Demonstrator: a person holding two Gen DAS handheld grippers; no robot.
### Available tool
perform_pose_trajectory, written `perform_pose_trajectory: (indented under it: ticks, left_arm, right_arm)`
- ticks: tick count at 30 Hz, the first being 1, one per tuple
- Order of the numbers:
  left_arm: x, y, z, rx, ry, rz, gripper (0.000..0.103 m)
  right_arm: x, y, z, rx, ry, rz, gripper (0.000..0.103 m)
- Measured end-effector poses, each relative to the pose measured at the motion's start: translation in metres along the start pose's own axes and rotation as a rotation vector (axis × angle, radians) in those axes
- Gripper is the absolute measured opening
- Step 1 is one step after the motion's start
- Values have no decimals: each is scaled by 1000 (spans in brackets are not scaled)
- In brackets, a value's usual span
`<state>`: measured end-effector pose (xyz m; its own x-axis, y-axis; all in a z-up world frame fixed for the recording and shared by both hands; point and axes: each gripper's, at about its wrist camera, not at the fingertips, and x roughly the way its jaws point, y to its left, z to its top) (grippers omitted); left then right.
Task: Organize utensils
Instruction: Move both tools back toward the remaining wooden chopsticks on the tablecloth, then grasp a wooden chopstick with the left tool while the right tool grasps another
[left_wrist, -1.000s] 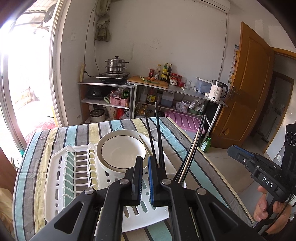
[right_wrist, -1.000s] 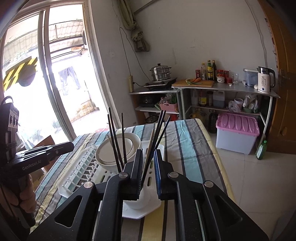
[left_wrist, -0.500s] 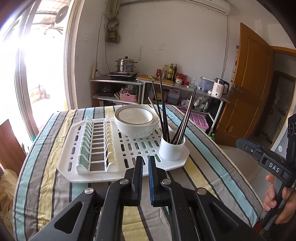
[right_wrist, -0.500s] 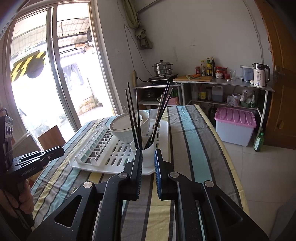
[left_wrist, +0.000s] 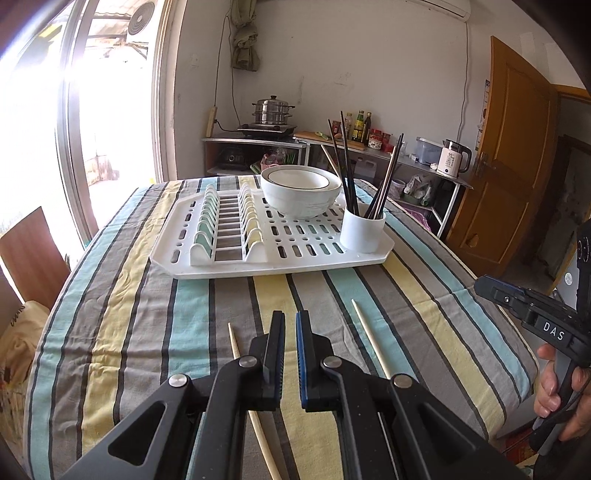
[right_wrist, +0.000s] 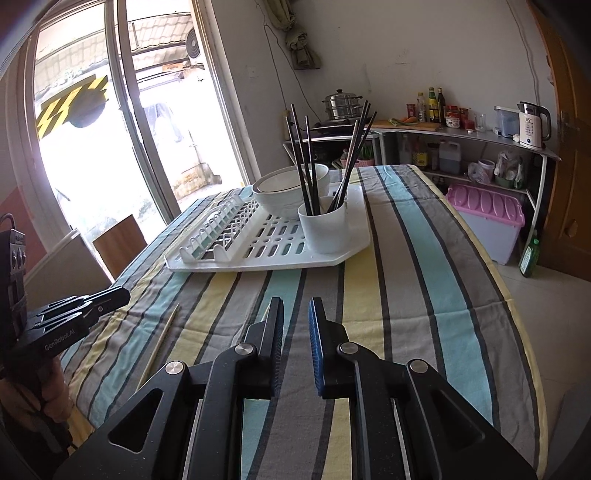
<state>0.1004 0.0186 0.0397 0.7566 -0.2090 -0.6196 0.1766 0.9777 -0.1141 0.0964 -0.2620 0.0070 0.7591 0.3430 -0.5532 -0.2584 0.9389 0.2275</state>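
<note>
Pale wood is what remains to be gathered: two light chopsticks lie loose on the striped tablecloth (left_wrist: 424, 295), one (left_wrist: 236, 345) just left of the left gripper (left_wrist: 290, 321) and running back beneath it, the other (left_wrist: 371, 338) a little to its right. The left gripper's jaws stand a narrow gap apart with nothing between them, hovering over the cloth. The right gripper (right_wrist: 295, 310) also holds nothing, its jaws parted slightly wider; from its view one chopstick (right_wrist: 162, 338) lies well off to the left.

Judging by this, the step in hand is picking up the loose pair. Well ahead of both jaws sits the white drying rack (left_wrist: 221, 266), with a white cup (left_wrist: 362, 230) at its near right corner already holding several dark chopsticks (left_wrist: 349, 166), and a white bowl (left_wrist: 301, 190) behind it. The next move probably calls for lowering one set of jaws flat around a thin stick lying on soft cloth, a shallow pinch that could easily slip or snag the fabric.

Beyond the table are a bright glass door on the left, a shelf with a steamer pot (left_wrist: 272, 110), bottles and a kettle (left_wrist: 452, 157), and a wooden door (left_wrist: 517, 155) on the right.
</note>
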Motion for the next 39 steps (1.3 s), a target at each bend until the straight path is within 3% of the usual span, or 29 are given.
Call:
perform_pose_trajectory:
  ticks: [14, 27, 39]
  left_arm:
    - [47, 35, -20, -65, 157, 57, 11]
    - [91, 50, -21, -115, 264, 46, 11]
    - [98, 43, -17, -61, 241, 85, 11]
  right_arm:
    - [47, 22, -11, -38, 109, 16, 14]
    - [109, 43, -15, -78, 243, 26, 14]
    - [137, 49, -15, -115, 295, -30, 14]
